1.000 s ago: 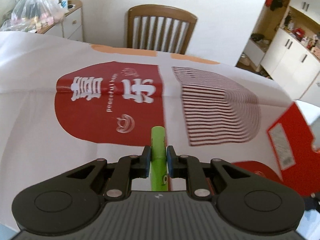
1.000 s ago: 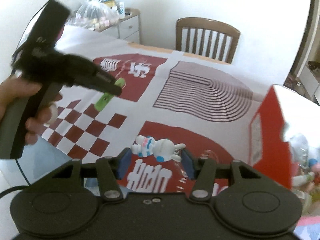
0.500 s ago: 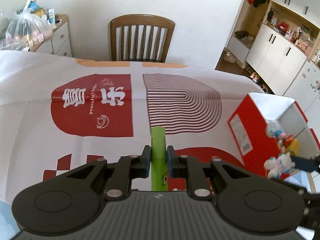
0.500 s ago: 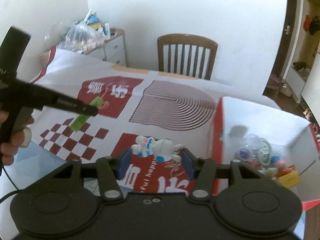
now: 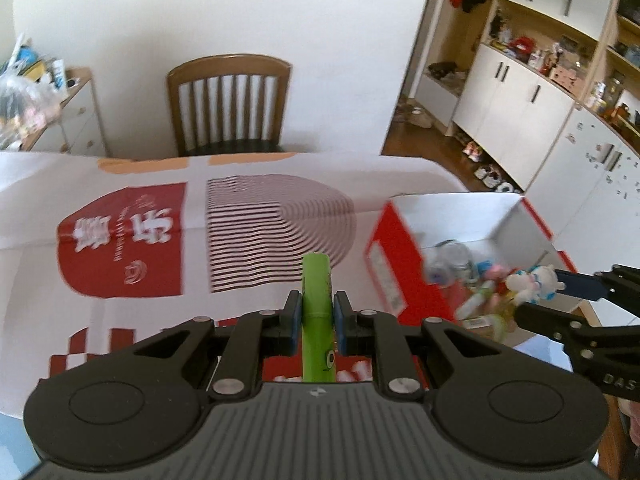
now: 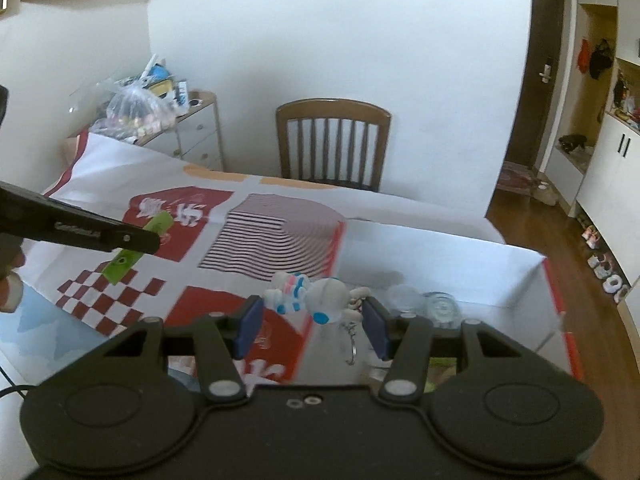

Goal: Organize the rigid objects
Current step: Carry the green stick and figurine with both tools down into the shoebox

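Observation:
My left gripper (image 5: 316,316) is shut on a green stick-shaped piece (image 5: 316,280) that points forward above the patterned tablecloth (image 5: 120,240). My right gripper (image 6: 312,322) is shut on a white figure toy (image 6: 316,296) with blue and pink marks, and a small keyring dangles under it. The toy hangs over the near left edge of the red box (image 6: 440,248), which is white inside. In the left wrist view the box (image 5: 400,248) sits to the right and holds several small toys. There the right gripper (image 5: 556,284) carries the white toy (image 5: 528,280) above it. The right wrist view shows the left gripper (image 6: 154,242) with the green piece (image 6: 120,266) at the left.
A wooden chair (image 5: 228,104) stands behind the table's far edge. A drawer cabinet (image 6: 196,132) with a full plastic bag is at the back left. White cupboards (image 5: 520,112) line the right side of the room. A person's hand (image 6: 8,280) shows at the left edge.
Both grippers have moved to the right and upward with their objects still held. The red box has come fully into both views, and the white toy now hangs at its edge.

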Demonstrator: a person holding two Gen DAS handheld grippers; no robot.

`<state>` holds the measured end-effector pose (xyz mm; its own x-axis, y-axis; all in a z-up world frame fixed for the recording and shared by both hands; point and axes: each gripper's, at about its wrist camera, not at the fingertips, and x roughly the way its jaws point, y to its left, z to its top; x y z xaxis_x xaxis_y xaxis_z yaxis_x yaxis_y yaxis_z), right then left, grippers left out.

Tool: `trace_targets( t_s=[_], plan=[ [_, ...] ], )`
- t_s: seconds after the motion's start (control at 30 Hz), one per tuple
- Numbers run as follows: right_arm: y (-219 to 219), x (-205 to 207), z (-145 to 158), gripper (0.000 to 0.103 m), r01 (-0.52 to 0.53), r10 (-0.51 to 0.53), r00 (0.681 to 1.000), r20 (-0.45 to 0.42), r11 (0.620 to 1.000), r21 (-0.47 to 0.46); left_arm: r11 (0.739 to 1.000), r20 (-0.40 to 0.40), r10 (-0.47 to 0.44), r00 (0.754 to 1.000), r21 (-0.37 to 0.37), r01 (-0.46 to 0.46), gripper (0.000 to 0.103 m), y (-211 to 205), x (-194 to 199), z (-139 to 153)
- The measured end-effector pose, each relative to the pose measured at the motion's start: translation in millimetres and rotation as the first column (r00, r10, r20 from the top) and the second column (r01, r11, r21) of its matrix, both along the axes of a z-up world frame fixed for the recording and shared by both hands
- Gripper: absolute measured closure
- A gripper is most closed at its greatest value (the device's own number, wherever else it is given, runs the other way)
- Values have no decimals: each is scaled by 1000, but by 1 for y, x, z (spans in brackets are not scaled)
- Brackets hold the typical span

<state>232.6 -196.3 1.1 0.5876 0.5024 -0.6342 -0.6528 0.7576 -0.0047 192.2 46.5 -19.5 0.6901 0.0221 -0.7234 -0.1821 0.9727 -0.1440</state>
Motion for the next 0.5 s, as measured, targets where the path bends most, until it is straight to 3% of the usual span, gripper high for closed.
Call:
trace_targets(
  t_s=[0.5],
  plan=[
    [-97,55,-16,50,71,-71,997,-15,997,-10,997,-30,-74,997,16,74,86,-106,62,-6]
  ],
)
